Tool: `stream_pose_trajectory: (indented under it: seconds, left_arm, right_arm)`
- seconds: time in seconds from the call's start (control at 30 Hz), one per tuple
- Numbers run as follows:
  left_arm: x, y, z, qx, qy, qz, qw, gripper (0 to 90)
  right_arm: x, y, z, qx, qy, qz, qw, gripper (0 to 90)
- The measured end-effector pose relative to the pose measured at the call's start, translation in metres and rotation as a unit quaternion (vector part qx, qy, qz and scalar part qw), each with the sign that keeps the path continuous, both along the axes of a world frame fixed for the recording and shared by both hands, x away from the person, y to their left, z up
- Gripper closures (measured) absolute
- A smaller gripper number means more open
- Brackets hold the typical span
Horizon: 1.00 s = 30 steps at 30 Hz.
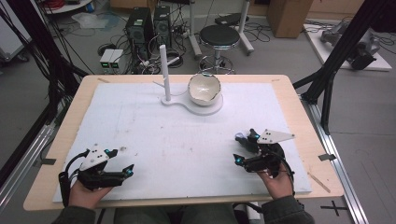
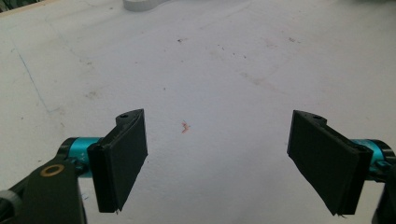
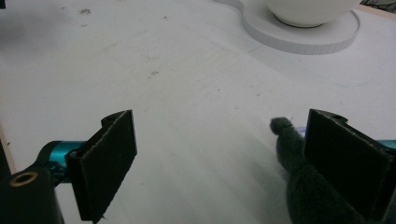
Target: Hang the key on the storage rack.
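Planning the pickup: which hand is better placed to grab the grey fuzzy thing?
Right. The right claw is open with the grey fuzzy thing lying against one jaw; the left claw is open over bare white board.

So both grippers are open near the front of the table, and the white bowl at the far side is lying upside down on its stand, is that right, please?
Not quite: the white bowl is not upside down. In the high view it sits tilted on its stand with its opening showing toward the camera. The rest holds: the left gripper and the right gripper have their jaws wide apart, near the front of the table.
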State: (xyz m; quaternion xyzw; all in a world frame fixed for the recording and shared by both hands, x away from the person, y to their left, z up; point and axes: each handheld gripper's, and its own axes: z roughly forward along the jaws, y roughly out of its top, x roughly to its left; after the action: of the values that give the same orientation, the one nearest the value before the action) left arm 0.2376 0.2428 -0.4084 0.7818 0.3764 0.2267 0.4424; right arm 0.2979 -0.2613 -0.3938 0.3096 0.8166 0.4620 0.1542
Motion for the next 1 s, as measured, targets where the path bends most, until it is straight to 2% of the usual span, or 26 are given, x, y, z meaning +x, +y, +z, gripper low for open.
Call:
stream_pose_trajectory:
  seconds: [0.1,0.23,0.5,0.63,0.8,1.0]
  left_arm:
    - [0.0,0.0,0.0,-0.002,0.0,0.003,1.0,20.2]
    - [-0.001,0.003,0.001,-0.004,-0.003,0.008,1.0,20.3]
    - [0.0,0.004,0.001,-0.006,-0.003,0.014,0.9999,20.2]
    - [0.001,0.005,0.002,-0.008,-0.004,0.016,0.9998,20.2]
    - [0.001,0.006,0.002,-0.006,-0.005,0.017,0.9998,20.2]
    - [0.0,0.007,0.001,-0.006,-0.004,0.019,0.9998,20.2]
  right_arm:
    - [0.002,-0.003,0.003,0.0,-0.003,-0.003,1.0,9.0]
    - [0.008,-0.012,0.012,0.008,0.007,-0.009,0.9999,9.0]
    - [0.017,-0.024,0.028,0.007,-0.002,-0.022,0.9997,9.0]
    - [0.024,-0.032,0.034,-0.008,-0.007,-0.042,0.9991,9.0]
    - [0.03,-0.04,0.033,-0.007,-0.003,-0.061,0.9981,9.0]
    - [0.032,-0.046,0.022,-0.022,0.015,-0.081,0.9964,9.1]
